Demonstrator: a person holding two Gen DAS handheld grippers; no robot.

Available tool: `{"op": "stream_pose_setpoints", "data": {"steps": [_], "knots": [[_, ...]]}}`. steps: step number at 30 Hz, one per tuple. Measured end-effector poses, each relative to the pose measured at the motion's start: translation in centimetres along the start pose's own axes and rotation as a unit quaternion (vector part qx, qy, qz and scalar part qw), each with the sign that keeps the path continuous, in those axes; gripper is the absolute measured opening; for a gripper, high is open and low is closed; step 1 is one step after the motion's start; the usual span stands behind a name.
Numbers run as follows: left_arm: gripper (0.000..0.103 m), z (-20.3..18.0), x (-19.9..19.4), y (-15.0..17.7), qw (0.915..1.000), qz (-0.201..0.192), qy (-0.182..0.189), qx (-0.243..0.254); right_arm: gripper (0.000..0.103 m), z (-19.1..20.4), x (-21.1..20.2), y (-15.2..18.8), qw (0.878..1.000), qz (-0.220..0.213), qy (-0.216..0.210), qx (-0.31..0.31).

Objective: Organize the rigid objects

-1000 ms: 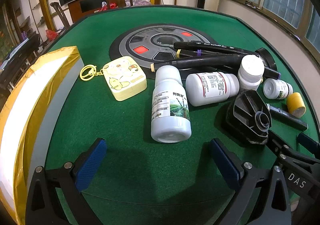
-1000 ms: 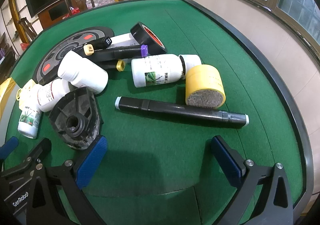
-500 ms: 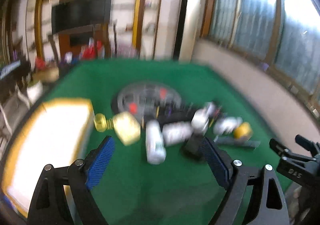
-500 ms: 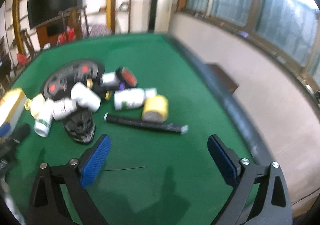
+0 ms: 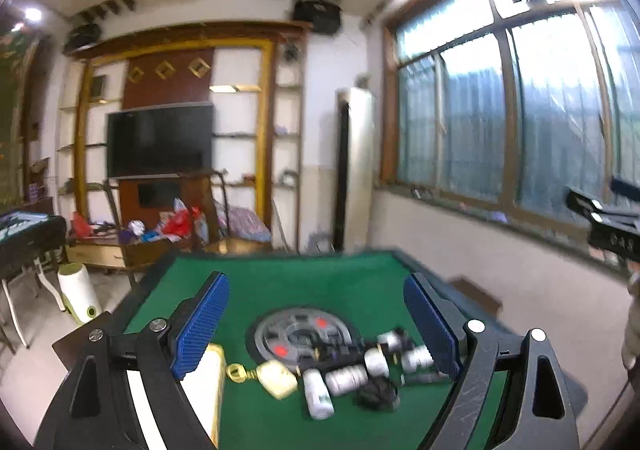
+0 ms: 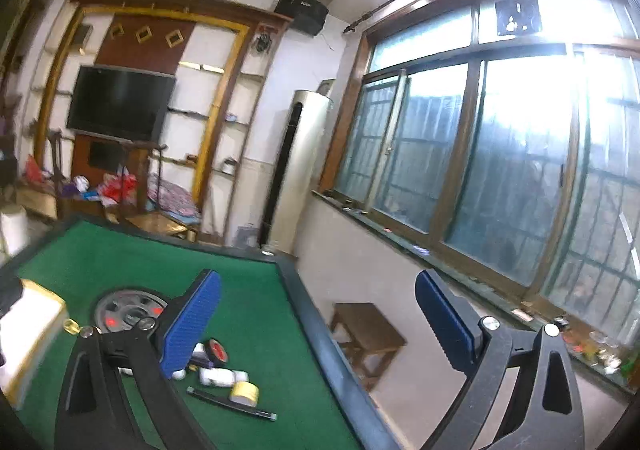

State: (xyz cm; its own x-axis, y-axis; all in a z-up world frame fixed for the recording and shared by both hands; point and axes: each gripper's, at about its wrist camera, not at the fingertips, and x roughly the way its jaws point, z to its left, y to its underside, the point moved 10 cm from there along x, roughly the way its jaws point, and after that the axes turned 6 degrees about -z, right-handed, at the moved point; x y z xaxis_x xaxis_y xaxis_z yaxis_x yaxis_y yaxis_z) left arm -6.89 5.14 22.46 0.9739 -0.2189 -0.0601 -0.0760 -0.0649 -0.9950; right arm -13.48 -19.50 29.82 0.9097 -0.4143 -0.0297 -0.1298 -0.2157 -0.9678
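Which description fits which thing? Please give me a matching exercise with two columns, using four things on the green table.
Things:
1. tape roll
2. square case
3. long marker
4. round centre panel

Descriptions:
a. grey, with red lights
b. pale yellow, on a key ring
c. black and thin
d. yellow, beside a white bottle

Pairs: 1-d, 2-b, 3-c, 4-a

**The room around my desk**

Beyond my desk's far edge I see a dark television [image 5: 159, 140] in a gold-trimmed wall unit [image 5: 264, 110]. A tall air conditioner [image 6: 295, 170] stands by the windows [image 6: 500, 154]. A wooden stool [image 6: 366, 334] sits off the right edge.
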Motion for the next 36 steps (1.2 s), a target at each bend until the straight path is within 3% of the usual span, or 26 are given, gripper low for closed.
{"op": "stream_pose_setpoints", "data": {"steps": [6,10,15,17,20,23,28,30,32,34,36], "knots": [[0.091,2.4,-1.3,-3.3,0.9968,-0.021,0.016,-0.075,0.098,-8.6,0.5,-1.2,0.996,-0.009,0.085,0.022],[0.091,4.0,-3.8,-6.4,0.9927,-0.026,0.033,-0.113,0.098,-15.3,0.1,-2.2,0.991,-0.005,0.115,0.062],[0.092,6.9,-7.9,-11.7,0.9940,-0.044,0.033,-0.095,0.098,-21.7,-1.4,-5.2,0.986,-0.003,0.132,0.102],[0.094,8.6,-10.0,-14.6,0.9967,-0.063,-0.003,-0.051,0.098,-23.5,-2.2,-7.1,0.984,-0.003,0.145,0.107],[0.102,11.9,-12.7,-19.7,0.9919,-0.088,-0.090,0.018,0.098,-25.6,-3.5,-10.6,0.982,0.000,0.155,0.108],[0.102,15.7,-14.5,-25.2,0.9745,-0.093,-0.186,0.084,0.098,-27.1,-4.6,-15.2,0.982,0.003,0.165,0.096],[0.102,20.4,-14.9,-30.0,0.9477,-0.051,-0.283,0.138,0.098,-27.9,-4.5,-23.4,0.982,0.038,0.155,0.100],[0.102,21.7,-14.8,-30.1,0.9454,-0.040,-0.296,0.130,0.101,-28.4,-4.2,-26.7,0.981,0.048,0.169,0.086],[0.102,21.9,-14.2,-27.6,0.9527,-0.026,-0.280,0.115,0.103,-27.1,-4.1,-28.3,0.981,0.053,0.166,0.083],[0.102,20.6,-13.1,-23.5,0.9656,-0.007,-0.237,0.107,0.103,-24.2,-4.2,-27.9,0.988,0.037,0.124,0.087],[0.102,18.3,-11.3,-17.9,0.9815,0.020,-0.169,0.087,0.103,-18.7,-4.0,-23.7,0.994,0.030,0.047,0.092]]}}
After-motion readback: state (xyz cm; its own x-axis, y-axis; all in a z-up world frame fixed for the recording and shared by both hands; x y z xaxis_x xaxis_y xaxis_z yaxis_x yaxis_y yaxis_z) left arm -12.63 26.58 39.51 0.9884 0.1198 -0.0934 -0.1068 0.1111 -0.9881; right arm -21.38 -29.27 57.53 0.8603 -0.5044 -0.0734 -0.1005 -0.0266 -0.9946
